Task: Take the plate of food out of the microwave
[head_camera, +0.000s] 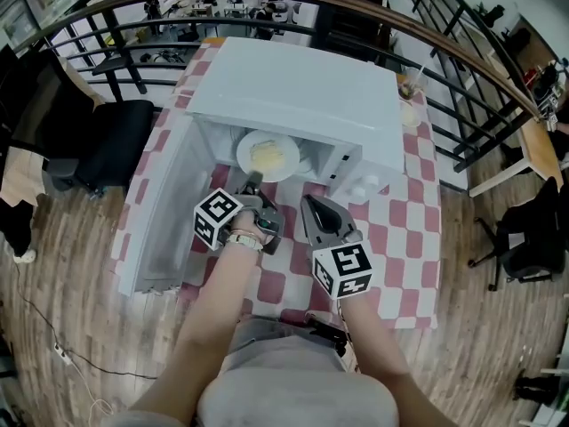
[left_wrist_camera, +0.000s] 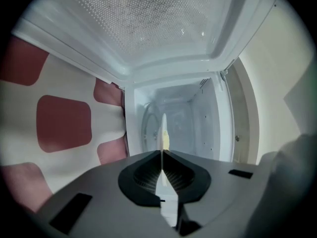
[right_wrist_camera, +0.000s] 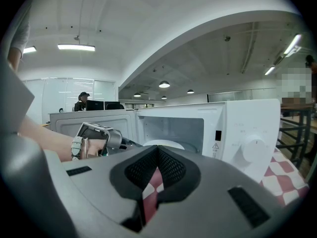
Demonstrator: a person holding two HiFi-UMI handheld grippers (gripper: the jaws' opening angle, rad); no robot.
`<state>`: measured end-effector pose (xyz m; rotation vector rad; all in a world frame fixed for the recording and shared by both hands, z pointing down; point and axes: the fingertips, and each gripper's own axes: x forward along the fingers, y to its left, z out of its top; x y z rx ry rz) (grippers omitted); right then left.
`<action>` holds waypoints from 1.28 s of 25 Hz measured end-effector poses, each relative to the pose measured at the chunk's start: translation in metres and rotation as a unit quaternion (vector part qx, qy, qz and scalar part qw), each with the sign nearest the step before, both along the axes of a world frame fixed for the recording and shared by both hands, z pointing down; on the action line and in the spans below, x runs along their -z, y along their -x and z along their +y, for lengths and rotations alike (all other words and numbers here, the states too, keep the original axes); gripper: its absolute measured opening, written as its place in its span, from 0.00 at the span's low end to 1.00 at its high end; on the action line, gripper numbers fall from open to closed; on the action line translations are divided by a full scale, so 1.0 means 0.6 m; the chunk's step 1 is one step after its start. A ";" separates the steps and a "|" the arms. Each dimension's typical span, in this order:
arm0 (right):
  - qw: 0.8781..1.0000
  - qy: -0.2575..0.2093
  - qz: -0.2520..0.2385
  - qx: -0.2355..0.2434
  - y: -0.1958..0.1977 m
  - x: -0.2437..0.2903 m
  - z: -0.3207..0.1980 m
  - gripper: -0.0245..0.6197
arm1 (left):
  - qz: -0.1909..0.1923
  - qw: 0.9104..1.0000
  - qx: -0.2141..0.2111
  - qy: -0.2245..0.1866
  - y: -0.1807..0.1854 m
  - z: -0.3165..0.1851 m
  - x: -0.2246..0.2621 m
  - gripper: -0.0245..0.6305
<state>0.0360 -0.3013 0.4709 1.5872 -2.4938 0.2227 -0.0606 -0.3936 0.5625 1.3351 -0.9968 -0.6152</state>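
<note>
Plate with the yellowish food on it is sitting inside the white microwave, right at the mouth of the cavity on the side facing the near edge of the bench. The microwave sits toward the far edge, roughly mid-bench, and its door is swung wide open toward the left edge.

Left tongs are reaching in and clamped onto the near rim of the plate. In the left gripper view you can see the plate edge-on, pinched right between the two pads.

Right tongs are just hanging above the red-and-white checked cloth in front of the microwave, near the control panel side. They're closed up with nothing in them, and only a sliver of the checked cloth shows through below the tips.
</note>
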 end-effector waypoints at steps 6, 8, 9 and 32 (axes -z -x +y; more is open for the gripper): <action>1.000 -0.013 0.007 0.005 0.013 0.016 0.007 0.08 | 0.007 1.000 -0.004 -0.010 0.005 0.017 0.016 0.06; 1.000 -0.016 0.008 0.005 0.015 0.019 0.010 0.08 | 0.009 1.000 -0.004 -0.012 0.008 0.023 0.020 0.06; 1.000 -0.016 0.008 0.004 0.016 0.021 0.011 0.08 | 0.010 1.000 -0.003 -0.013 0.010 0.025 0.022 0.06; 0.999 -0.037 0.010 0.012 0.024 0.056 0.038 0.08 | 0.032 0.999 0.010 -0.029 0.025 0.099 0.089 0.06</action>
